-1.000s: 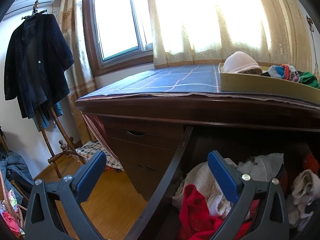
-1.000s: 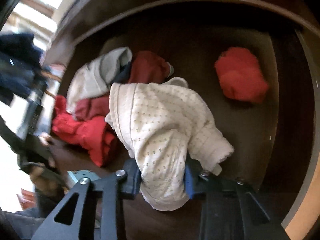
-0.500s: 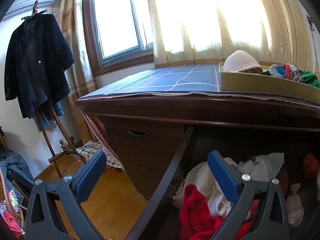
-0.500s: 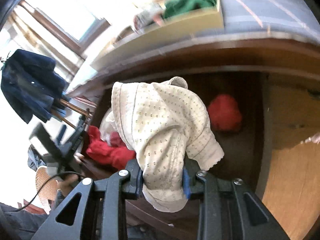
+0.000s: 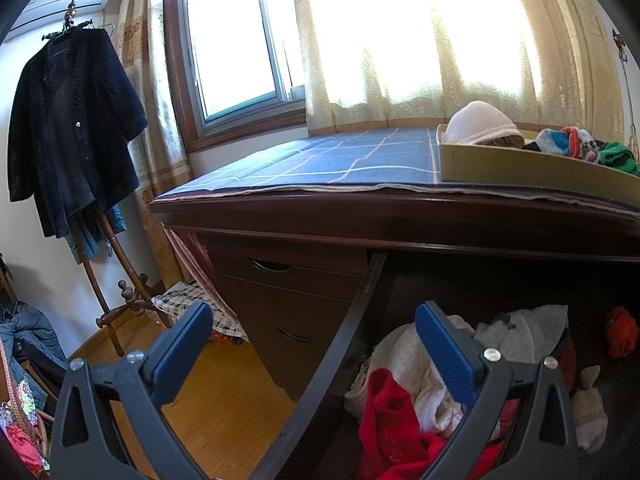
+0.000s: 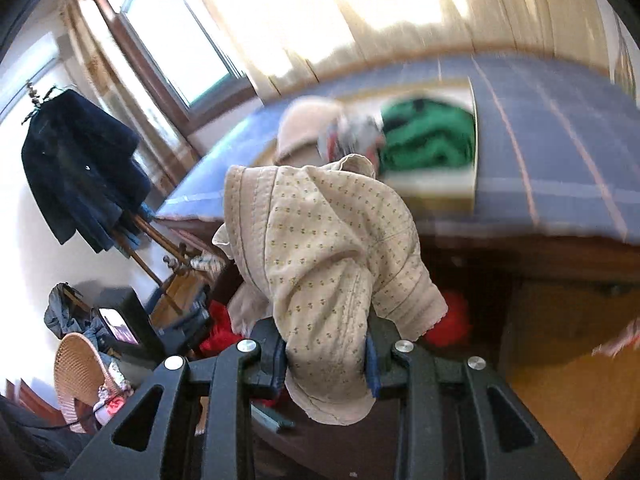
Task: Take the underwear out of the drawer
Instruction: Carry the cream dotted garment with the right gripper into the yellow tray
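Right hand-held gripper (image 6: 326, 354): jaws drawn in close, pads pressed on a bunched fold of the cream dotted underwear (image 6: 320, 264). The garment is held clear of the drawer (image 5: 356, 320); most of the cloth is draped up and over the pads, with a loose tail hanging below them. The right wrist view is smeared with motion blur, so a carry is judged to be under way rather than a pause

Left hand-held gripper (image 5: 316, 344): jaws spread wide, nothing between the pads. It is poised over the left edge of the open drawer, pointed slightly downward

Drawer contents seen from the left wrist: a red garment (image 5: 390, 420) in front, pale and grey pieces behind it, a small red bundle (image 5: 620, 330) at the far right. More clothing is left inside

On the table (image 5: 360, 204), over a blue checked cloth, a yellow tray (image 5: 520, 166) is set, holding a pink cap-like piece, striped socks and a green item

Step in hand: removal of one piece, judged done as far as lifting out; transfer not yet finished

Next move, judged: the underwear to be brought over the tray, or a bare part of the table, and the grip eased only once the cloth is supported. The hanging tail could be snagged on the table edge if carried low
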`<state>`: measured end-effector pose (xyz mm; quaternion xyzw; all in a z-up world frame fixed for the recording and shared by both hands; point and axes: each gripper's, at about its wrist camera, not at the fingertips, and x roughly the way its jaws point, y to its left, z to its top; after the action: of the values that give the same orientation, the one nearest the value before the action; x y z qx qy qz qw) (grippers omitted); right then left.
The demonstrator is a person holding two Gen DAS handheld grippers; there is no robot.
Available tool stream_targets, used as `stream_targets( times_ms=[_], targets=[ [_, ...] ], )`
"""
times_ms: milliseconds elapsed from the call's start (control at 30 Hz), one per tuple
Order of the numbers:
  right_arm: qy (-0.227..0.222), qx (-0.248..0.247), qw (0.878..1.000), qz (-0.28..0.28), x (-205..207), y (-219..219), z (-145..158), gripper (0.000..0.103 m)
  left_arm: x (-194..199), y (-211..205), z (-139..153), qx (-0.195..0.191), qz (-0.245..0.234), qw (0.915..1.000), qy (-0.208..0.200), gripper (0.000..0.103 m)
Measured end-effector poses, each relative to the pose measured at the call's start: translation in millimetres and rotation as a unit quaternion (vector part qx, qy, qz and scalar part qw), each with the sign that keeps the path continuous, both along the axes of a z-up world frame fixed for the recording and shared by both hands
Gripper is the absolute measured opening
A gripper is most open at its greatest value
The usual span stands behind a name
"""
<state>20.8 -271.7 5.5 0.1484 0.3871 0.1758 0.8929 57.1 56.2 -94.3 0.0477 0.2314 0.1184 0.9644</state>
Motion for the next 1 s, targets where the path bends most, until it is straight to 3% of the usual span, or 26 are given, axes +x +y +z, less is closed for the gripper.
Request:
stream_targets(
  times_ms=[200, 500, 767, 867, 1000],
  targets=[
    [-0.049, -0.054, 0.997, -0.007, 30, -2, 41, 0.033, 0, 0, 0, 0.0, 0.0, 1.0, 0.0, 0.103],
    [-0.089, -0.115, 0.989, -0.023, 117, -8, 74, 0.033, 0, 0, 0, 0.0, 0.0, 1.0, 0.0, 0.103],
    [-0.09, -0.196, 0.976, -0.032, 186, 18, 62, 0.033, 2, -2, 1, 0.0, -0.001, 1.0, -0.001, 0.103],
    [-0.073, -0.248, 0.966, -0.029, 216, 33, 46, 0.033, 3, -3, 2, 0.0, -0.002, 1.0, -0.002, 0.103],
    [-0.042, -0.272, 0.961, -0.024, 248, 39, 26, 0.033, 5, -7, 4, 0.001, -0.005, 1.0, -0.005, 0.103]
  ],
)
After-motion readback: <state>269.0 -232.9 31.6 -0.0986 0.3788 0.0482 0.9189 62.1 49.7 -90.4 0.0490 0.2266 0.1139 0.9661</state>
